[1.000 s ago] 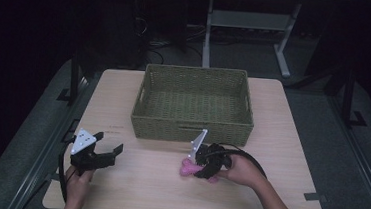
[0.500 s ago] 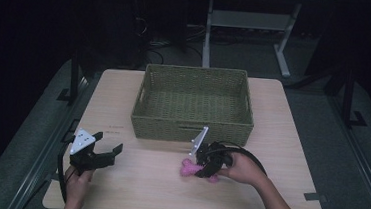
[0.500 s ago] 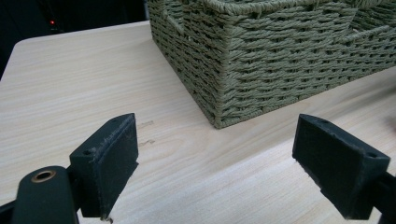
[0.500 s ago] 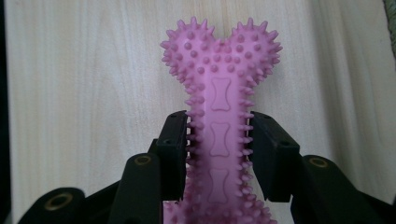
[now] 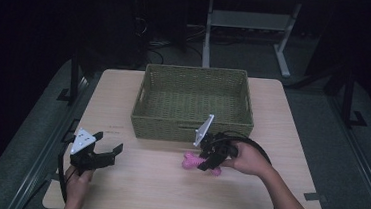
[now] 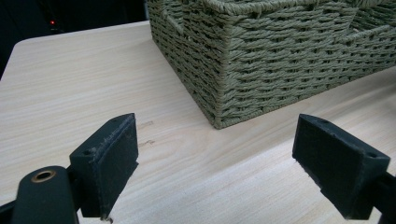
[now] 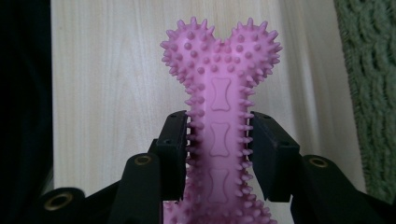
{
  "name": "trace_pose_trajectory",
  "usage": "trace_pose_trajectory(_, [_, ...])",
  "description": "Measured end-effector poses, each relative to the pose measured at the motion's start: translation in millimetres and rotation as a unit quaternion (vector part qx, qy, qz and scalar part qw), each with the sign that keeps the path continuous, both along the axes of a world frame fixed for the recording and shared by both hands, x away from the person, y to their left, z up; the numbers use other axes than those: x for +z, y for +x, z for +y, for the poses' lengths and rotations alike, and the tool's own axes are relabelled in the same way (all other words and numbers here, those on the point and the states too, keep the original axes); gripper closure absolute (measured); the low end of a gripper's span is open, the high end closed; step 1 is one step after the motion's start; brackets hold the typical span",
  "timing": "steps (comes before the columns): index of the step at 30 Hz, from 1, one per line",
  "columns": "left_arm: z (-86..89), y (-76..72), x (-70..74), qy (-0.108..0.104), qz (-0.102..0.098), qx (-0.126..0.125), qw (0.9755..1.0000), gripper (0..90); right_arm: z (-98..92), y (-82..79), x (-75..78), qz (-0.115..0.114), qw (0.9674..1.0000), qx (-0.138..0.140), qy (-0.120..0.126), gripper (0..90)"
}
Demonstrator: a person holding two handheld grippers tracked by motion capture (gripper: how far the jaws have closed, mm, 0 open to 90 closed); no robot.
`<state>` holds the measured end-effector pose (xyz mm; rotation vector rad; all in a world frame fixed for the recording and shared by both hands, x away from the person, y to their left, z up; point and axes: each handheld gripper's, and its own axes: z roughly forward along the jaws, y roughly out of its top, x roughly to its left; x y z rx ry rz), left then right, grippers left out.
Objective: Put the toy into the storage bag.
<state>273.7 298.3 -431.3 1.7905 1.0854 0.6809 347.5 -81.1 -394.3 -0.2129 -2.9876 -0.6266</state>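
On desk, near edge: left hand-held gripper (image 5: 100,154) gapes wide, empty.
Mid-desk: right hand-held gripper (image 7: 218,154) clamps pink spiked bone toy (image 7: 219,112) across its shaft.
Handling: likely light, rubbery; shaft grips best.
Beyond: woven basket (image 5: 146,94).

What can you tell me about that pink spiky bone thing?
The pink bone toy looks like soft rubber, covered all over in little nubs, with small bone shapes pressed along its shaft and a two-lobed knob at the end. The right hand-held gripper squeezes its shaft between both black jaws. It sits low over the wooden table, just in front of the green woven basket.
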Motion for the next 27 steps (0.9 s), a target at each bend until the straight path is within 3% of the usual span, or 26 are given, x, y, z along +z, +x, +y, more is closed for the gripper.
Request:
trace_pose_trajectory(12, [0.6, -0.2, 0.2, 0.000, -0.002, 0.002, 1.0000, 13.9, -3.8, 17.7, 35.2, 0.004, 0.9999, 0.003, 0.011, 58.2])
trace_pose_trajectory(27, [1.4, 0.2, -0.1, -0.001, 0.000, 0.004, 1.0000, 13.8, -2.8, 42.3, 60.1, 0.003, 0.9999, -0.002, 0.016, 58.2])
